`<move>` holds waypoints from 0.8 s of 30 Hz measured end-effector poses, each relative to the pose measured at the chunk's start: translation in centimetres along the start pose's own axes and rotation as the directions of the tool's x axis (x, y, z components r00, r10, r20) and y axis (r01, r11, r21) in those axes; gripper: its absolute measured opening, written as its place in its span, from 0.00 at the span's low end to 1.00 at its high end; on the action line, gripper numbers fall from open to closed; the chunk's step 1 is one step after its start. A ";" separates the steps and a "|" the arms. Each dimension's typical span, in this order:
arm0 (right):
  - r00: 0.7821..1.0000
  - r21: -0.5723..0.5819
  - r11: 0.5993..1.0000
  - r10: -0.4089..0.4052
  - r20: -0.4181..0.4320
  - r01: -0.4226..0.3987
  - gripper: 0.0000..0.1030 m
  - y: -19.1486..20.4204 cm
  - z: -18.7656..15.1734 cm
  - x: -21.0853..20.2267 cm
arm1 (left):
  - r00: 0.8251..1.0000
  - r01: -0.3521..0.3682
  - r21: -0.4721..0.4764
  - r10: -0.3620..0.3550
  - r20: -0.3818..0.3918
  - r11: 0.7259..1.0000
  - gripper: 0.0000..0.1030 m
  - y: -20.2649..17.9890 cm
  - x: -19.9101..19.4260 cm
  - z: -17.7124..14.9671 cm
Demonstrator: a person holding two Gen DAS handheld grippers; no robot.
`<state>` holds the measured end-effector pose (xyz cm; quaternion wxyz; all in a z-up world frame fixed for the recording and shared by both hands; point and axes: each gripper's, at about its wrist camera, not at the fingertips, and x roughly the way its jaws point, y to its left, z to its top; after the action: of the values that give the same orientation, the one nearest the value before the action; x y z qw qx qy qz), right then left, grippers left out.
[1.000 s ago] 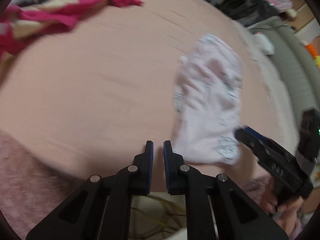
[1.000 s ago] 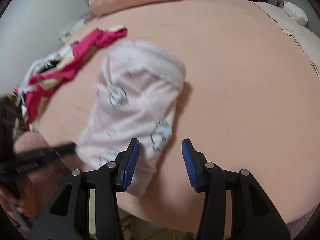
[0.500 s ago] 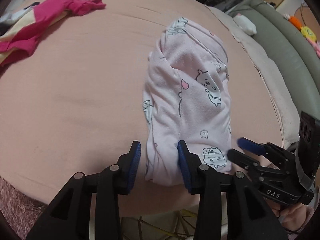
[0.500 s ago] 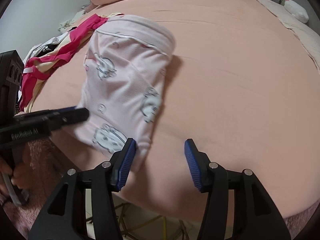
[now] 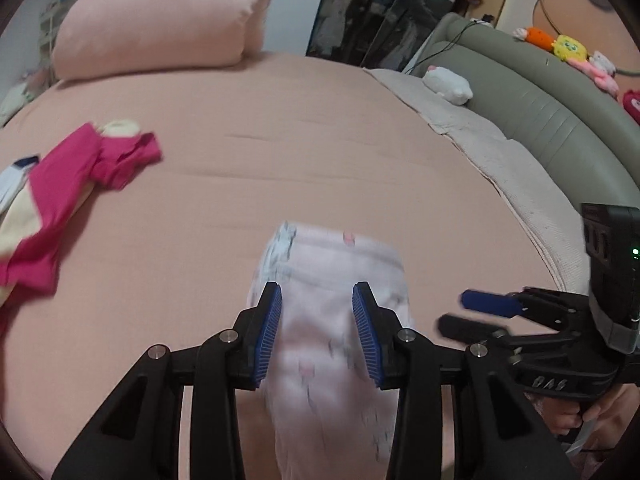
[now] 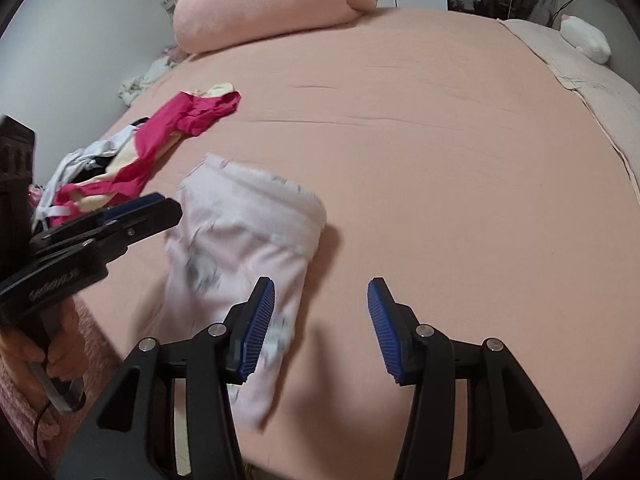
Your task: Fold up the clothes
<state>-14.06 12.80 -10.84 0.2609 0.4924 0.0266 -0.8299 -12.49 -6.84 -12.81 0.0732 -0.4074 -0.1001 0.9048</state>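
A heap of magenta clothes (image 6: 132, 168) crowds the bed's (image 6: 440, 160) left edge; open sheet spreads right. The pale pink folded garment (image 6: 244, 248), faintly printed, lies near the front edge, long axis running front to back. The left gripper (image 5: 316, 332), its jaws lately parted, straddles the garment without pinching; the right gripper (image 6: 320, 324) gapes empty beside it.

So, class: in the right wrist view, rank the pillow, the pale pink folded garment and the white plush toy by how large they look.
1. pillow
2. pale pink folded garment, similar in apparent size but nearer the camera, so unsure
3. white plush toy, clearly smallest
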 end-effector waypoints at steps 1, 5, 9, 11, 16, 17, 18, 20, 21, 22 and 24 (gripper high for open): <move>1.000 0.009 1.000 0.015 -0.006 -0.015 0.48 0.2 0.4 0.7 | 0.999 -0.027 -0.006 0.027 -0.026 1.000 0.38 0.1 0.6 -0.3; 0.999 0.043 0.998 0.043 -0.016 -0.042 0.48 1.2 1.1 3.7 | 0.983 -0.062 -0.185 0.029 -0.179 0.981 0.39 4.6 4.5 -2.8; 0.999 0.100 0.994 0.042 -0.009 -0.041 0.49 0.9 0.9 5.2 | 0.986 -0.028 -0.236 -0.012 -0.164 0.971 0.39 6.2 3.9 -2.8; 0.997 0.139 0.988 0.071 0.007 -0.071 0.49 0.8 0.3 4.8 | 0.993 -0.041 -0.206 0.016 -0.121 0.978 0.39 5.9 2.7 -2.1; 0.993 0.153 0.982 0.116 -0.007 -0.114 0.50 0.1 -2.3 2.8 | 1.000 -0.010 -0.002 0.010 0.015 1.000 0.39 1.8 -1.5 0.5; 0.993 0.159 0.981 0.119 -0.013 -0.115 0.50 -0.1 -2.8 2.6 | 1.000 0.002 0.055 -0.003 0.021 0.998 0.40 0.4 -1.7 0.8; 0.993 0.165 0.980 0.118 -0.017 -0.114 0.50 -0.3 -3.2 2.6 | 1.000 0.023 0.105 -0.025 0.018 0.994 0.40 -0.9 -1.8 1.0; 0.994 0.184 0.978 0.109 -0.021 -0.104 0.50 -0.8 -3.6 2.6 | 0.999 0.051 0.199 -0.048 -0.020 0.979 0.40 -3.6 -0.9 0.9; 0.994 0.194 0.976 0.109 -0.027 -0.102 0.50 -1.1 -3.6 2.7 | 0.998 0.063 0.244 -0.054 -0.045 0.968 0.40 -5.0 -0.2 0.7; 0.993 0.204 0.973 0.115 -0.035 -0.106 0.50 -1.4 -3.6 2.9 | 0.996 0.069 0.282 -0.052 -0.067 0.957 0.40 -6.1 0.4 0.6; 0.989 0.215 0.968 0.143 -0.037 -0.132 0.50 -1.3 -3.5 3.1 | 0.995 0.045 0.344 -0.010 -0.103 0.938 0.40 -7.8 2.1 0.2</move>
<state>-13.05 13.75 -15.51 0.2631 0.5396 -0.0897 -0.7947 -13.61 1.14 -12.27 0.1611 -0.4314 0.0585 0.8857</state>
